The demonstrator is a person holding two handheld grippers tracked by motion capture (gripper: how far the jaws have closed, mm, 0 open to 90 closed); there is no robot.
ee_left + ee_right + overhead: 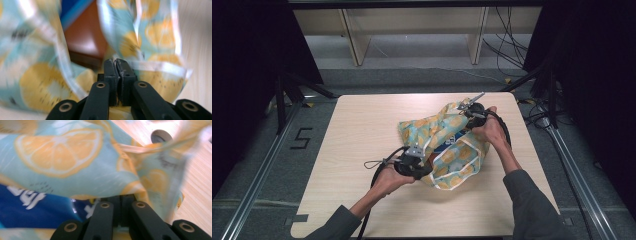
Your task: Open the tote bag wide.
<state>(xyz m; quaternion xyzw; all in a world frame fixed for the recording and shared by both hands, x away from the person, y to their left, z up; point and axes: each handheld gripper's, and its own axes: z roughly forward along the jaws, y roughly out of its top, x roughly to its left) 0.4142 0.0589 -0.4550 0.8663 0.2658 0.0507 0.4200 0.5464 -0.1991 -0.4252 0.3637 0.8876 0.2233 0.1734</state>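
A light blue cloth printed with lemon slices [447, 145] lies bunched on the wooden table [362, 125], wrapped around a blue package with white lettering [30, 210] and a reddish-brown box [85, 37]. My left gripper [419, 162] is at the cloth's near left corner, its jaws shut on the white-hemmed edge [155, 66]. My right gripper [469, 111] is at the cloth's far right corner, jaws shut on a fold of the cloth [130, 188]. The cloth [37, 82] hangs close around the left jaws.
A round hole [161, 136] sits in the table near the right gripper. Black cables [379, 167] trail from the left gripper over the tabletop. Shelving legs [357, 40] and loose cables [507, 45] stand on the floor beyond the table's far edge.
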